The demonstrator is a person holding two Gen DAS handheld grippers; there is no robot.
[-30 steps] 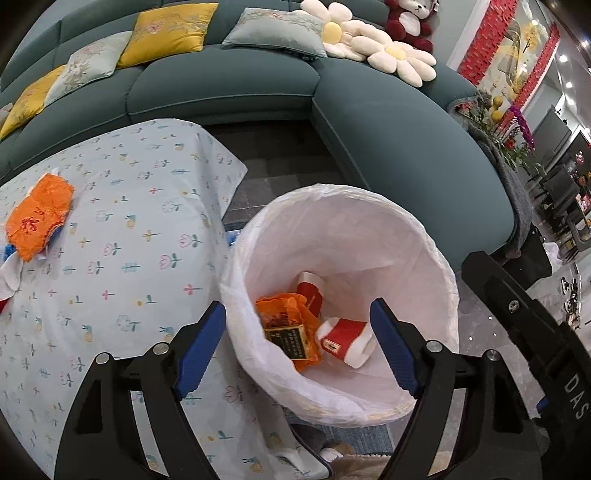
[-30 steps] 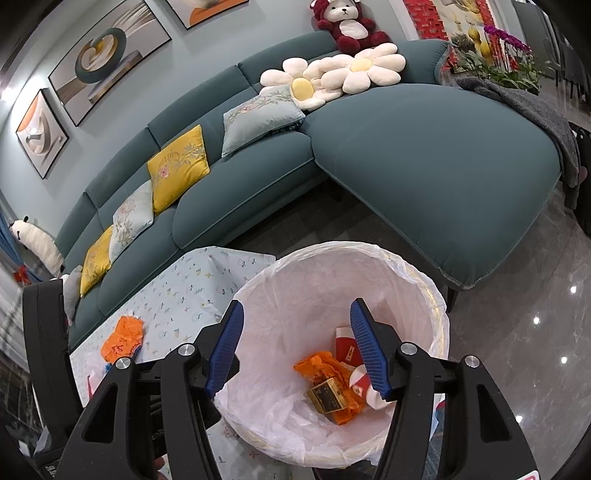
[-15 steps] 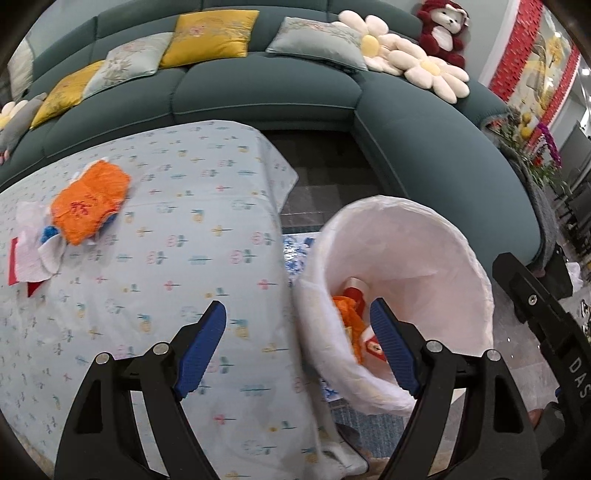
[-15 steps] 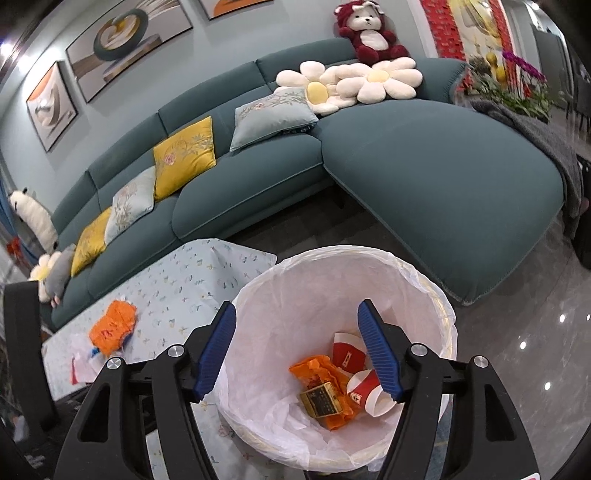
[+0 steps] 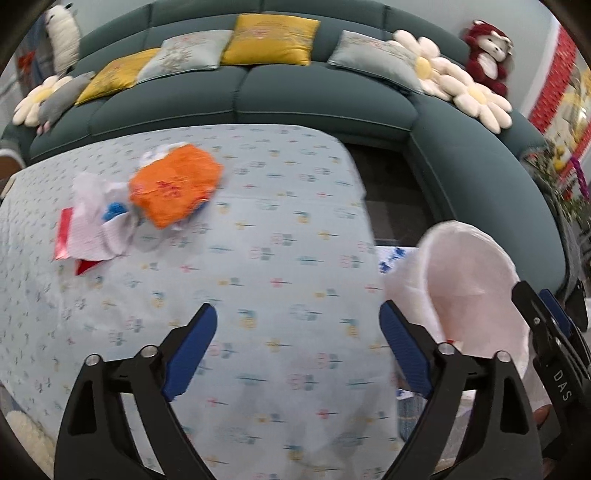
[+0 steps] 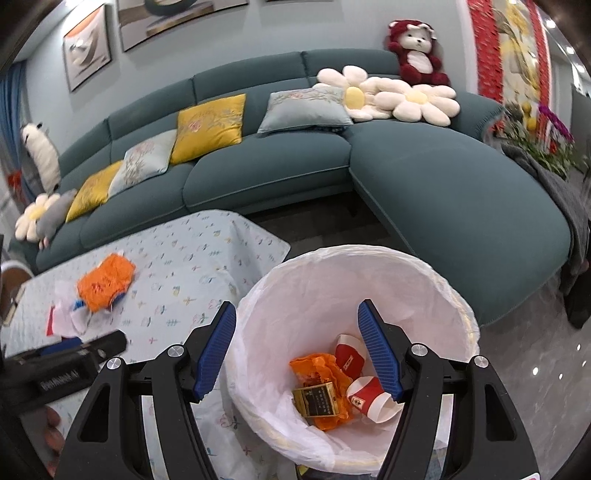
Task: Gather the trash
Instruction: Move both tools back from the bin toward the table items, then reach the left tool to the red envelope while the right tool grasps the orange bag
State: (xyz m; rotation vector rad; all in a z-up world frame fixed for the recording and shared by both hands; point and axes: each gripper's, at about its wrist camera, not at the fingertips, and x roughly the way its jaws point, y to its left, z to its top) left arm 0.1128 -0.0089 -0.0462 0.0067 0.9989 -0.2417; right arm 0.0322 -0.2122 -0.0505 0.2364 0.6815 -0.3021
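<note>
Left gripper point(image 5: 297, 345): your fingers have just been opening, wide and empty above the bench point(image 5: 258, 258).
Right gripper point(image 6: 297, 349): your fingers spread, empty, over the bin point(image 6: 424, 266).
Orange wrapper point(image 5: 173, 190): on the bench.

A teal corner sofa point(image 6: 280, 173) is set against a pale blue wall point(image 6: 280, 33), on which framed pictures point(image 6: 86, 51) are hung. Yellow and grey cushions point(image 6: 210, 125), flower pillows point(image 6: 421, 101) and a red plush bear point(image 6: 415, 51) are laid along it. Ceiling lights are reflected in the glossy grey floor point(image 6: 535, 354). The tabletop point(image 5: 258, 258) is covered with a flowered cloth.
</note>
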